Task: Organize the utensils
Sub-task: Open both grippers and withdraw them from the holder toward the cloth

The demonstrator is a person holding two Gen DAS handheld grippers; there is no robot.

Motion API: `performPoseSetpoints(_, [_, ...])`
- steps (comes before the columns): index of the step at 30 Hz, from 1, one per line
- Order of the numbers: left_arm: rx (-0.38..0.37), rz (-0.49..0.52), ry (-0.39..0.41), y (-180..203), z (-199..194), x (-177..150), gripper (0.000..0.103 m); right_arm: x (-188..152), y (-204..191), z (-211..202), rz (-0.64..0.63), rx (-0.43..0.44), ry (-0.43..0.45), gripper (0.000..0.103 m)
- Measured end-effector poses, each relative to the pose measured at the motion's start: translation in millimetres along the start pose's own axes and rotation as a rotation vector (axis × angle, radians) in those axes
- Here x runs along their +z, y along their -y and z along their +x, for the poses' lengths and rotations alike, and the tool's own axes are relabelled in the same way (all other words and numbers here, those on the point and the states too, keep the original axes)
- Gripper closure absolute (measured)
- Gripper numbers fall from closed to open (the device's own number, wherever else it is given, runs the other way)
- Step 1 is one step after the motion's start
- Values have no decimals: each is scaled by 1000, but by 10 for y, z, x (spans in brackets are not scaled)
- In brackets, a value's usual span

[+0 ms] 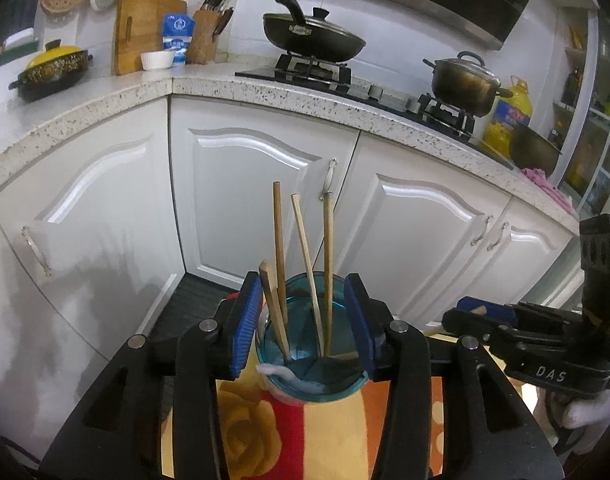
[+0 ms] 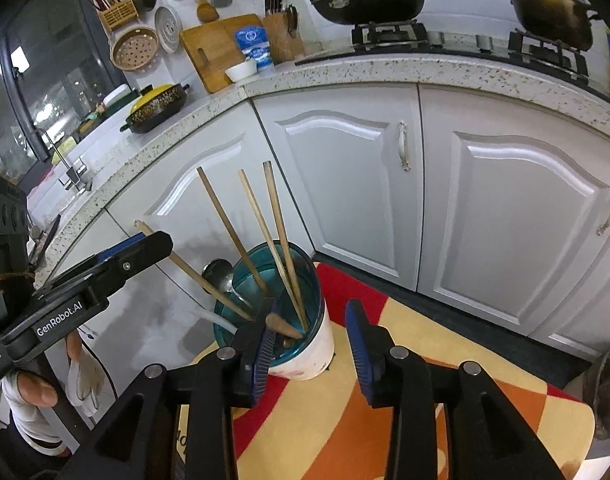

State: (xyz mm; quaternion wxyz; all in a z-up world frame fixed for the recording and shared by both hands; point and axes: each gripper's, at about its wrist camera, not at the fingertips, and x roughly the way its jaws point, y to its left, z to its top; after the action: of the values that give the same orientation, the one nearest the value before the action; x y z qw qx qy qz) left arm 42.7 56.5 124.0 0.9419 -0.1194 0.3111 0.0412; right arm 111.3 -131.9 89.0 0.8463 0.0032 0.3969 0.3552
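two claws by a cup of sticks

the left claw point(image 1: 303, 322) is wide, its ridged blue pads on each side of the round blue cup point(image 1: 305, 360), not pressing it. thin wooden chopsticks point(image 1: 279, 248) stand in the cup, leaning apart. the right claw point(image 2: 311, 348) is wide too, holding nothing, just beside the cup on a mat with a yellow rose point(image 1: 245, 420). only the right view shows a shiny metal spoon point(image 2: 219, 274) behind the cup and a white lower wall point(image 2: 317, 352).
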Motion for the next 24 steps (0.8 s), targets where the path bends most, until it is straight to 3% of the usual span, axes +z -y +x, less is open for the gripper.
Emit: performPoseSetpoints(24, [-38,83,1,531,-375,-442,56,-595,-101,-603,-17,-80,53,64])
